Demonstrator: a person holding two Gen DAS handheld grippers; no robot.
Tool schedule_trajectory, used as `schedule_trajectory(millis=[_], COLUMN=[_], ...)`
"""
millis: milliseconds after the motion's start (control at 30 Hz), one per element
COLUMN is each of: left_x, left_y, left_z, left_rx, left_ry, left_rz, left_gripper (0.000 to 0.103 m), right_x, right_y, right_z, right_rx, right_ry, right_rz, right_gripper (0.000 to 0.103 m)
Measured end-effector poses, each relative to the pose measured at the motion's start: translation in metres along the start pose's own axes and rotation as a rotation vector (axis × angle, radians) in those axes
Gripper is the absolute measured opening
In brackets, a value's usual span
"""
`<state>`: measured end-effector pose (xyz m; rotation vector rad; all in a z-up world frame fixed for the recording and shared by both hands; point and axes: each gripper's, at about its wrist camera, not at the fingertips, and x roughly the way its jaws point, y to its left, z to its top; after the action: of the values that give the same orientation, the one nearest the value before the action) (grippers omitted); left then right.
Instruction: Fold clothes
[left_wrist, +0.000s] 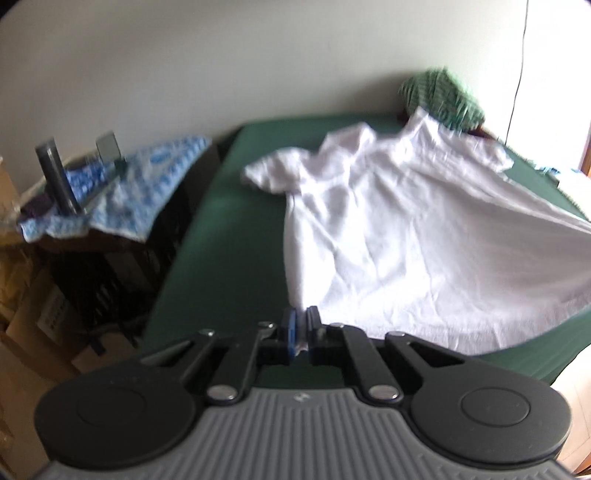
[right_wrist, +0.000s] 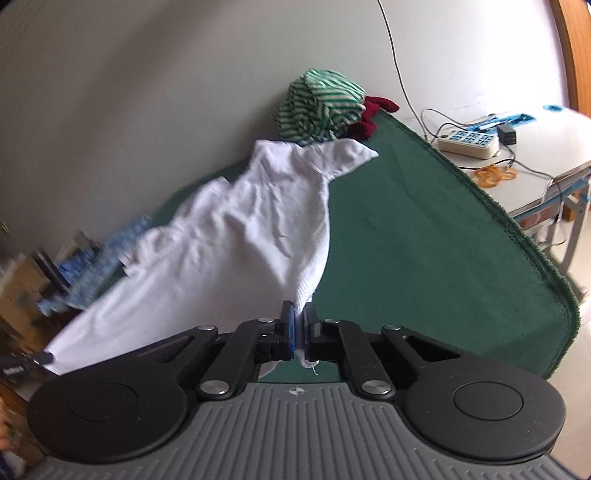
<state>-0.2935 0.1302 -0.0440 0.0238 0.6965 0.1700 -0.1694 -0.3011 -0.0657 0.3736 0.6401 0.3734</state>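
White short-sleeved shirt (left_wrist: 406, 229), the garment being folded, lies spread on the green table cover (left_wrist: 229, 229), collar end toward the wall and hem toward the camera. Both bottom corners are pinched: the left gripper (left_wrist: 300, 326) is closed on the hem's left corner, with white cloth showing between its blue pads, and the right gripper (right_wrist: 300, 325) is clamped on the right corner, cloth and a loose thread poking out behind its fingers. In the right wrist view the fabric rises off the cover toward the grip, so the hem seems lifted and pulled taut. My reading is that this is the laying-out or first-fold stage: the shirt is held by its hem but nothing is doubled over yet. The next move probably calls for both corners to travel together at equal height toward the collar, keeping the cloth tight so it lands without bunching; one sleeve (left_wrist: 273, 173) looks crumpled and may need smoothing. Counted: one white shirt, two grippers, one green-and-white striped garment (right_wrist: 321, 107) piled at the far edge, one dark red item (right_wrist: 369, 114) beside it, and one blue patterned cloth (left_wrist: 140, 184) on a side stand.
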Motion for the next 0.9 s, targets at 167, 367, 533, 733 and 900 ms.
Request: schedule_trajectory(millis=[167,367,533,733,900], left_x=[-0.003,0.038,0.045,0.035,0.027], left_y=[0.008,0.002,0.000,0.018,0.010], left_z=[-0.006,-0.035,-0.041,-0.043,-0.007], left_rx=[-0.010,0.002,0.074,0.179,0.121], left_ry=[0.046,0.180,0.211,0.232,0.109], left_rz=[0.000,0.031,0.071,0.209,0.191], left_gripper=[0.004,0.004,0.007,0.010,0.010], right_x=[-0.013,0.011,0.019,0.003,0.024], right_y=[0.005,-0.008,-0.009,-0.014,0.014], right_z=[0.006,-0.031,-0.037,-0.017,-0.014], right_rx=[0.013,0.009,-0.069,-0.124,-0.223], right_ry=[0.012,0.153,0.215,0.172,0.138], right_rz=[0.017,-0.070,-0.122,-0.189,-0.067], right_gripper=[0.005,0.005,0.009,0.023,0.023])
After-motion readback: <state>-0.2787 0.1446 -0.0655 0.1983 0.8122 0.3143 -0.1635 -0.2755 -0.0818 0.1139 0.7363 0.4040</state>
